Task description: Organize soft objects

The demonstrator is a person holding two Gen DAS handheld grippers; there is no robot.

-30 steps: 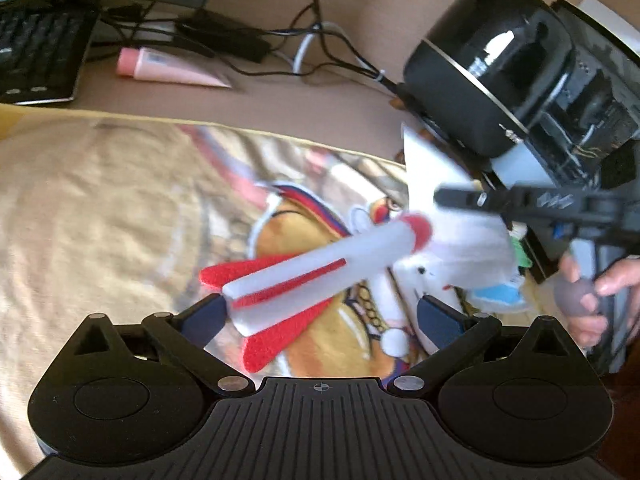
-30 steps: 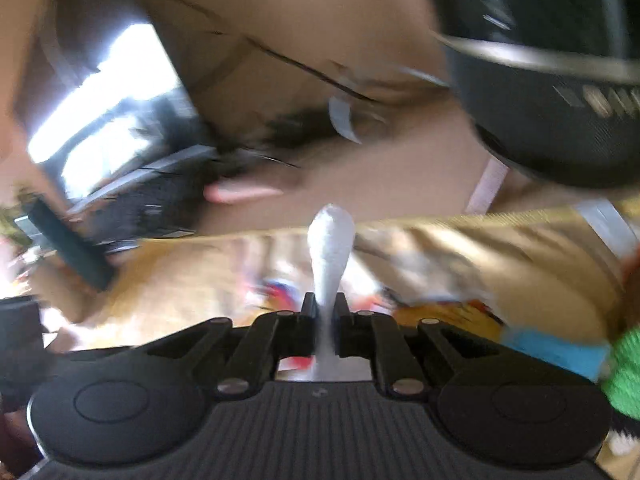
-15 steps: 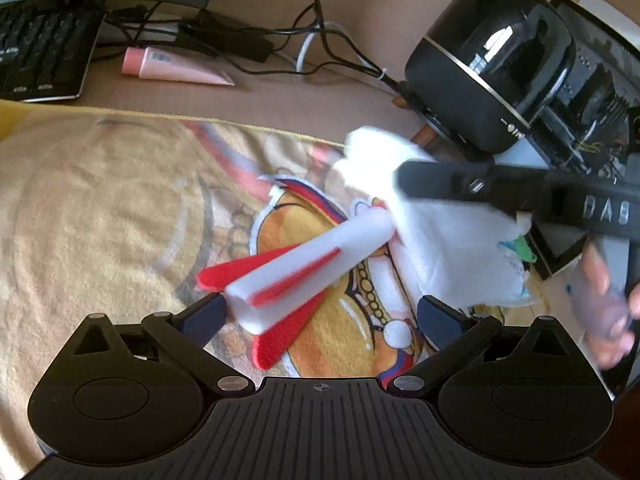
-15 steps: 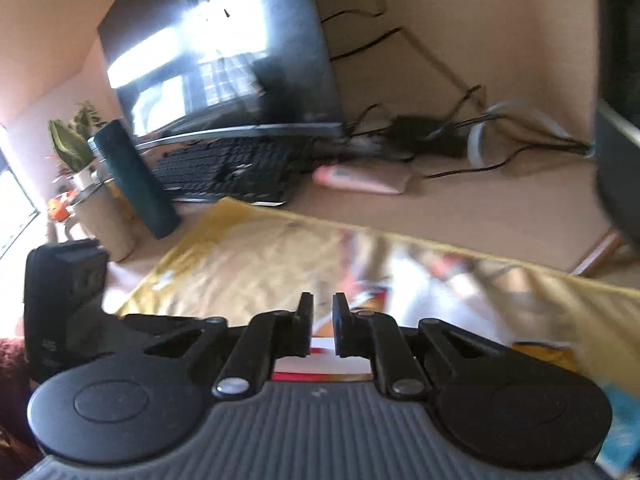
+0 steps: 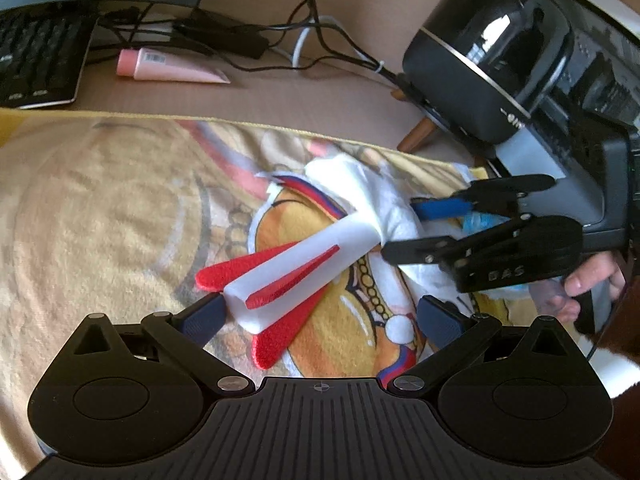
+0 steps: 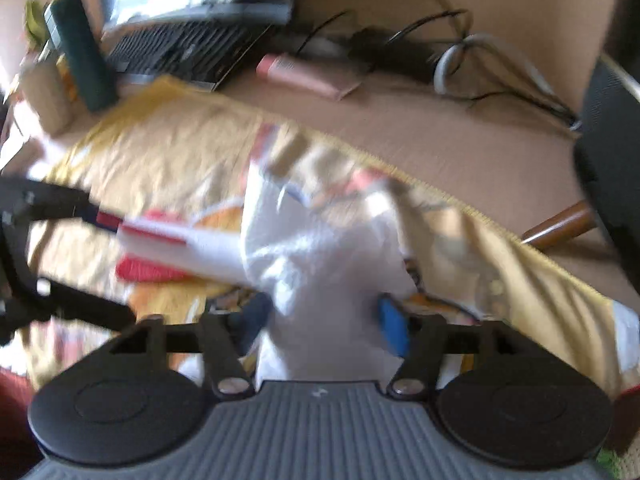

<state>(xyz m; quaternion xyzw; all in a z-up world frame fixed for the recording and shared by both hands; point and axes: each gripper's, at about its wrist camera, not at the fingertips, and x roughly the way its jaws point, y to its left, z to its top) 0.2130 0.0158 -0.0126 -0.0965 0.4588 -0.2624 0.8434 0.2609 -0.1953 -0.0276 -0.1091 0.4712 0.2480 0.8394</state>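
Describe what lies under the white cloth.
The foam rocket's nose end disappears under the white cloth, both on the printed yellow blanket. Anything else beneath is covered.

Left tongs (image 5: 320, 318) spread wide over a foam rocket (image 5: 296, 268) lying on a yellow printed towel (image 5: 100, 220); right tongs (image 5: 404, 226) parted around a white cloth (image 5: 360, 188).

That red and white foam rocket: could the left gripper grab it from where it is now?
Probably yes. The left gripper is open, its jaws either side of the foam rocket's tail. A white cloth covers only the nose.
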